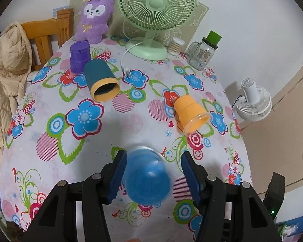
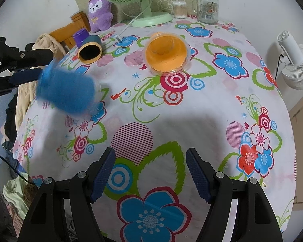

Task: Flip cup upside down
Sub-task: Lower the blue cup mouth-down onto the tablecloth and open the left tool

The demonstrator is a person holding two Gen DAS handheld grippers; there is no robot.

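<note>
L gripper point(image 1: 152, 168) jaws spread wide; blue cup point(image 1: 146, 178) sits between the pads, motion-blurred, closed base toward cam, clear rim pointing away. Cup looks to brush the L-side pad point(image 1: 117, 176), clear gap to the R-side pad point(image 1: 190, 178); blur too heavy to say if it's truly touching, but not clamped. In R wrist view the same blue cup point(image 2: 66, 92) is at ~10 o'clock, just past the tips of the L gripper point(image 2: 33, 66), tilted over the floral tablecloth point(image 2: 191, 109), rim toward the table centre. Can't tell if it rests on the cloth or is off it.

R gripper point(image 2: 150, 170) also wide open, nothing between pads, hovering over near edge of cloth at 6 o'clock, touching no cup.

Other cups: orange cup point(image 1: 190, 114) on its side at ~2 o'clock from the L gripper, mouth facing cam in R view point(image 2: 166, 53). Teal cup w/ yellow rim point(image 1: 102, 80) on its side at ~11 o'clock, touching or just beside purple cup point(image 1: 79, 57), which stands upside down behind it.

Far edge of table: green desk fan point(image 1: 155, 16), purple plush point(image 1: 94, 18), glass jar mug w/ green lid point(image 1: 203, 52).
</note>
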